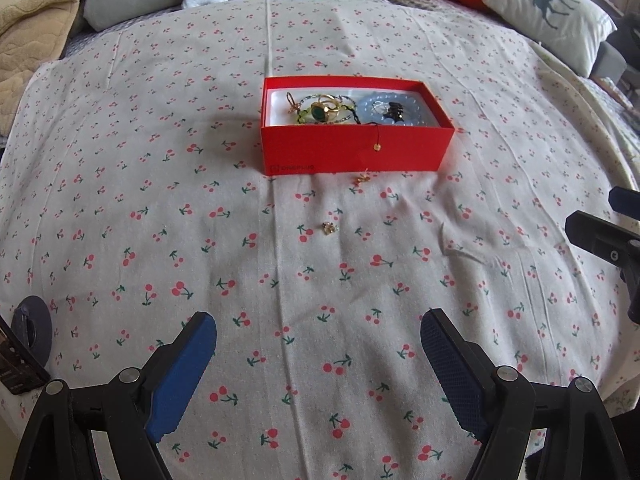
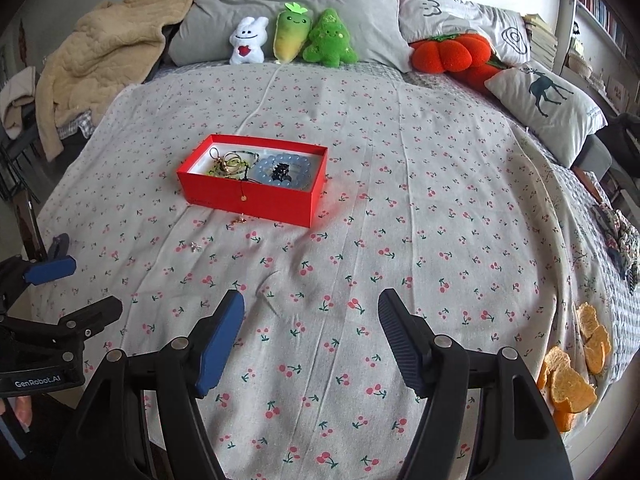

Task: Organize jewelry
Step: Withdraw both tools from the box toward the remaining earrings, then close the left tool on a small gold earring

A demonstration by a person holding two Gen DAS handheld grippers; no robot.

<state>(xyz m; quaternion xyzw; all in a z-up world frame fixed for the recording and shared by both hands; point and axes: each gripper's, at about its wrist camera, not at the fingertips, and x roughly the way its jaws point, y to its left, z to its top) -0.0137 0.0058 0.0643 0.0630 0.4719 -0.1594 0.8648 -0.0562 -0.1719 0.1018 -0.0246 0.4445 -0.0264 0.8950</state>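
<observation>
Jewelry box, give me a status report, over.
Left gripper and right gripper open, empty. Red jewelry box open, bracelets and rings inside. Two small pieces loose on cherry-print cloth. Nothing blocking.

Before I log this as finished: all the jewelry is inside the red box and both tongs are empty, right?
Not all. Two small pieces lie on the cherry-print cloth in front of the red box, as the left wrist view shows. Both tongs are empty.
</observation>
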